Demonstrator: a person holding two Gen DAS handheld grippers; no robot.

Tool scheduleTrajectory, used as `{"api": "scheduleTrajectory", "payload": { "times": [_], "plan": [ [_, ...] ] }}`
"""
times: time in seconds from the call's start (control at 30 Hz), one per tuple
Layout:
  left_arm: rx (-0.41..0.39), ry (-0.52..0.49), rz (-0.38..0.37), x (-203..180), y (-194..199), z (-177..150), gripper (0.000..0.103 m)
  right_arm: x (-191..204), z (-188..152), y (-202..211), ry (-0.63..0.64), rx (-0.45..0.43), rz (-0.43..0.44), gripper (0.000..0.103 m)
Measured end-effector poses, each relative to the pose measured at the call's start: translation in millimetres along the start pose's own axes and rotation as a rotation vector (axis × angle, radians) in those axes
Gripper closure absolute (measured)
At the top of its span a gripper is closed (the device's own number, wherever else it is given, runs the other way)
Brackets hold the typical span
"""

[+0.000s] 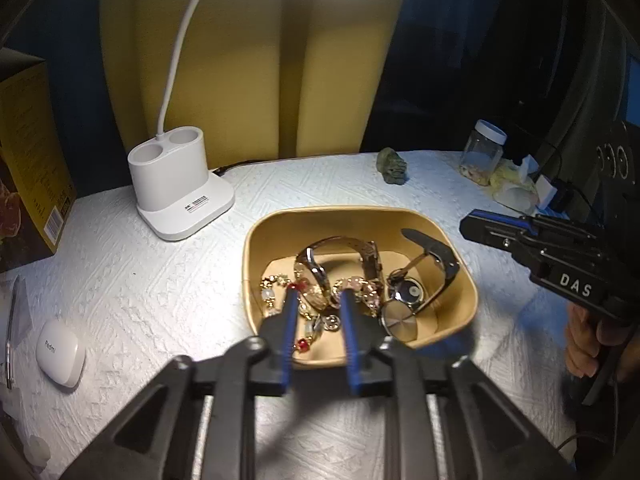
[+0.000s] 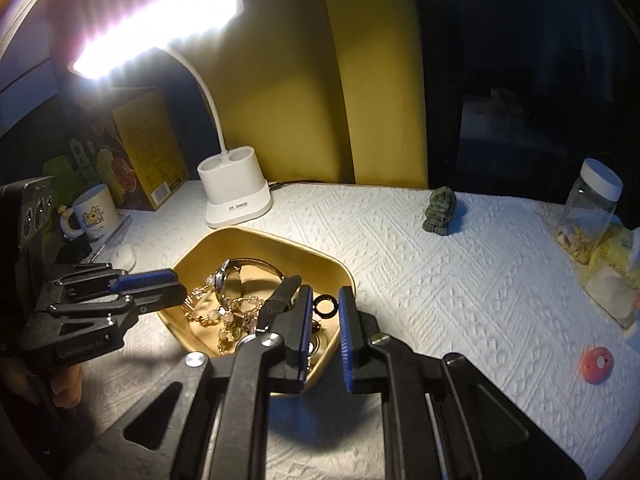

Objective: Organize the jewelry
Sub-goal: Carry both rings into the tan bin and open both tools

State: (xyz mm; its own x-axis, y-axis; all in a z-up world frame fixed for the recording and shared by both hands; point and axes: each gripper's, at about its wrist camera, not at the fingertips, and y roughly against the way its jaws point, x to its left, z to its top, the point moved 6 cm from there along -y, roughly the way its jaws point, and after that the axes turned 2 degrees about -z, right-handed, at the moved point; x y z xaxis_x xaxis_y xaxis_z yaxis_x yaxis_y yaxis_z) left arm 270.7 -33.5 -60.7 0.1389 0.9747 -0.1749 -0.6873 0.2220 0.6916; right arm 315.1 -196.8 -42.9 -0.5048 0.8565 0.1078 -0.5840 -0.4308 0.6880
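On the white textured tablecloth (image 2: pixel 460 280) stands a tan plastic tray with rounded corners (image 1: pixel 360 216), and it holds the jewelry: a gold beaded bracelet with red stones (image 1: pixel 280 286), a gold-toned wristwatch with a metal band (image 1: pixel 340 252) and a black-strapped watch with a round dial (image 1: pixel 420 276), all tangled together. Above the near edge of this tray the left gripper (image 1: pixel 318 300) hovers with its blue-padded fingers apart, and nothing is between them. To the right side of the tray the right gripper (image 2: pixel 326 300) also has its fingers apart and holds nothing; its tips are over the near corner of the tray. Behind the tray is a white desk lamp with a two-cup base (image 1: pixel 180 188). Farther right are a small green stone figurine (image 2: pixel 440 212) and a clear jar with a white lid (image 2: pixel 592 208).
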Motion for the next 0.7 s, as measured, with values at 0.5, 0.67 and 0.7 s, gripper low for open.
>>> {"api": "scheduleTrajectory", "payload": {
  "times": [0.5, 0.67, 0.7],
  "plan": [
    [-0.066, 0.036, 0.096, 28.7, 23.9, 10.4, 0.051, -1.3, 9.2, -27.5, 0.004, 0.025, 0.002, 0.09],
    [-0.066, 0.042, 0.112, 31.3, 30.9, 4.6, 0.051, -0.2, 8.5, -22.1, 0.002, 0.019, -0.006, 0.065],
    [-0.068, 0.042, 0.114, 31.0, 33.9, 2.5, 0.051, 0.3, 8.3, -20.7, 0.004, 0.017, -0.009, 0.065]
  ]
}}
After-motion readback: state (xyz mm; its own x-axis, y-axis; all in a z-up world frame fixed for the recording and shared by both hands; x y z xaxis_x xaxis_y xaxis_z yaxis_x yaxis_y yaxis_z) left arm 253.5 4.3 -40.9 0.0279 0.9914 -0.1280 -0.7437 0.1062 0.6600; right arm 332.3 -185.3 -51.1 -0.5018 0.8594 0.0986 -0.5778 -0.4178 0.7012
